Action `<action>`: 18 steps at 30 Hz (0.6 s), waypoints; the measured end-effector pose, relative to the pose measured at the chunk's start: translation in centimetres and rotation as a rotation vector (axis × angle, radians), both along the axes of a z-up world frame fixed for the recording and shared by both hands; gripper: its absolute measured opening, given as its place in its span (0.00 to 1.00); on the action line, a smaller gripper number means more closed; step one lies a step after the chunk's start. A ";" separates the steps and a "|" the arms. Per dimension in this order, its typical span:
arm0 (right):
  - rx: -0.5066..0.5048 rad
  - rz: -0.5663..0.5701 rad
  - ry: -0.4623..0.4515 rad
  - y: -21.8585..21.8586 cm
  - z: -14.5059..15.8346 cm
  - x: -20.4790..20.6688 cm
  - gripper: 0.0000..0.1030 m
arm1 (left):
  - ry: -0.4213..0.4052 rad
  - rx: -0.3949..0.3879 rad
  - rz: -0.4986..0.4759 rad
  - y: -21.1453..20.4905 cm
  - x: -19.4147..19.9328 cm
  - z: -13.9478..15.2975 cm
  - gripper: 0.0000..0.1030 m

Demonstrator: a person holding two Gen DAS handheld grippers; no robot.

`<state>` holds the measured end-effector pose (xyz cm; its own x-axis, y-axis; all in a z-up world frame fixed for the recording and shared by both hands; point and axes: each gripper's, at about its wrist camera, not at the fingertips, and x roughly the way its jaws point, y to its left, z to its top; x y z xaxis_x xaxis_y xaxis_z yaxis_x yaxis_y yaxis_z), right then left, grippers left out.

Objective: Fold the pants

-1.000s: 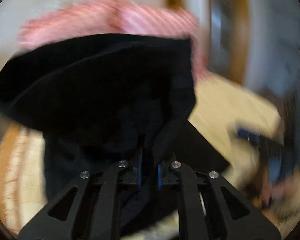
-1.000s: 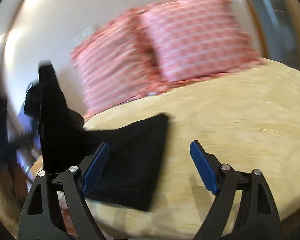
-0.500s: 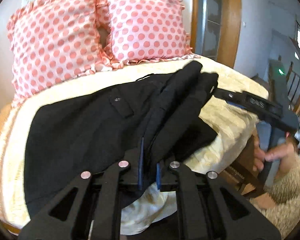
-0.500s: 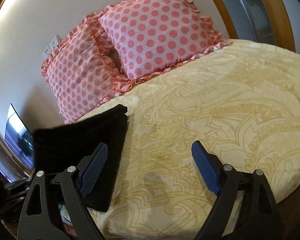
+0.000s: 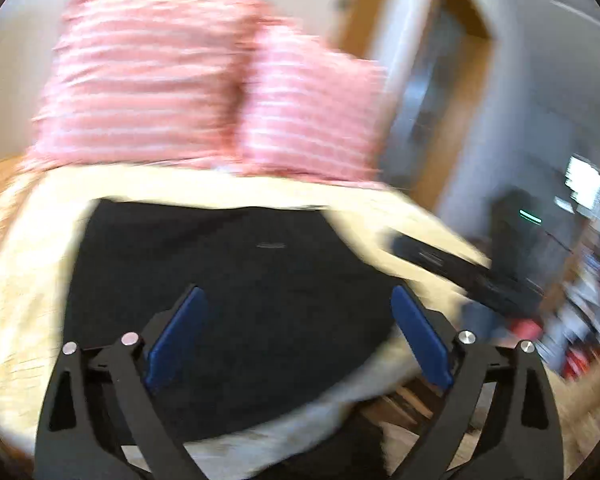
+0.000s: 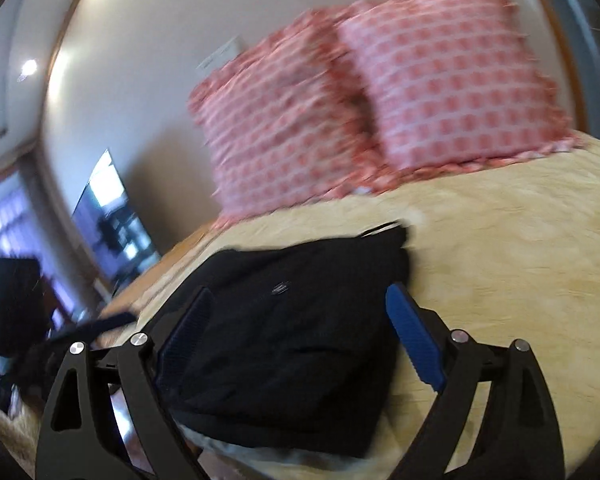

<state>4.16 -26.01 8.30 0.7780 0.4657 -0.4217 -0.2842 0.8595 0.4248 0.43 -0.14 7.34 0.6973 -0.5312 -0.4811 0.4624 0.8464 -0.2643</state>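
The black pants (image 5: 240, 280) lie folded in a flat, roughly square stack on the yellow bedspread (image 5: 32, 280), near the bed's front edge. My left gripper (image 5: 298, 296) hovers over the stack's near part. Its jaws are opening wide, and the blue pads (image 5: 176, 340) are clear of the cloth with nothing pinched. In the right wrist view the same pants (image 6: 300, 340) sit just ahead of my right gripper (image 6: 300, 294), which is open and holds nothing. Both views are motion-blurred.
Two pink dotted pillows (image 6: 440, 80) lean against the wall at the head of the bed (image 6: 500, 260). A doorway (image 5: 440, 80) and dark furniture (image 5: 520, 240) stand beyond the bed's right side. A screen (image 6: 108, 220) hangs left of the bed.
The left gripper let go of the pants fold it was pinching, and its jaws have opened wide. The pants now lie flat. The right gripper swung over to face the pants, still open.
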 end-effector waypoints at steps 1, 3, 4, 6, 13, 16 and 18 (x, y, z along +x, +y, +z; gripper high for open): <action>-0.016 0.011 0.039 0.5 -0.5 0.6 0.89 | 0.018 0.025 0.053 0.5 0.7 -0.5 0.92; -0.069 0.024 0.170 1.3 -2.4 2.1 0.90 | 0.075 0.094 0.166 1.2 2.2 -2.0 0.92; -0.102 0.033 0.200 1.5 -3.0 2.4 0.90 | 0.117 0.117 0.199 1.5 2.9 -2.9 0.92; -0.128 0.032 0.181 1.6 -2.3 2.3 0.90 | 0.194 0.116 0.211 2.0 4.2 -4.6 0.92; 0.066 -0.139 0.313 -4.0 -2.5 7.4 0.75 | 0.179 0.068 0.190 2.0 4.6 -4.8 0.97; 0.088 -0.128 0.390 -4.3 -4.1 9.4 0.64 | 0.184 0.027 0.174 2.8 3.8 -4.8 0.97; 0.070 -0.131 0.378 -4.2 -4.1 9.8 0.63 | 0.183 0.004 0.163 3.3 3.6 -4.9 0.97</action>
